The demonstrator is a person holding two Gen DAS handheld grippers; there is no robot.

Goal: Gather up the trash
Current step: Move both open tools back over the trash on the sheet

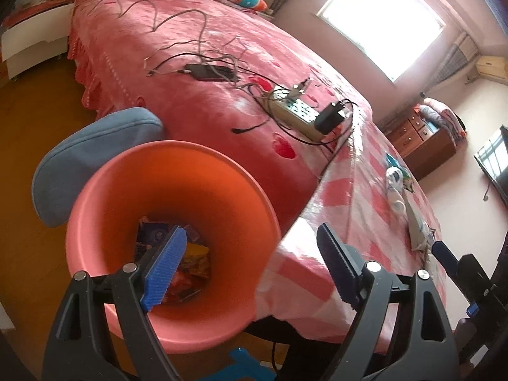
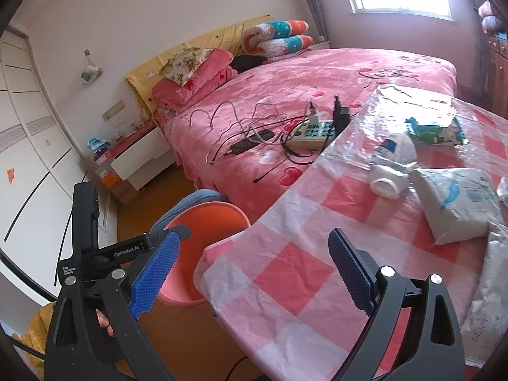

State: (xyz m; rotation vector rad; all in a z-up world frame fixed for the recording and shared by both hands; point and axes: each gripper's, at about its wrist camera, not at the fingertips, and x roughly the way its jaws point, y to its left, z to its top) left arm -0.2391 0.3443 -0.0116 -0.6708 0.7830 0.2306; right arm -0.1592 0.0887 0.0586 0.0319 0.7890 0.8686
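Observation:
My left gripper (image 1: 250,263) hangs open over the mouth of a pink bin (image 1: 197,184), nothing between its blue pads. Colourful wrappers (image 1: 190,263) lie at the bin's bottom. My right gripper (image 2: 250,273) is open and empty above the near corner of the table with the pink checked cloth (image 2: 285,273). Farther along the cloth lie a crumpled white cup (image 2: 390,165), a green and white packet (image 2: 435,130) and a white plastic pouch (image 2: 457,200). The bin (image 2: 206,219) stands on the floor against the table's left edge.
A bed with a pink cover (image 1: 190,63) runs behind the bin, carrying a power strip (image 1: 295,111) and tangled cables. A blue padded seat back (image 1: 89,158) touches the bin. A white nightstand (image 2: 139,158) and wardrobe doors stand at left.

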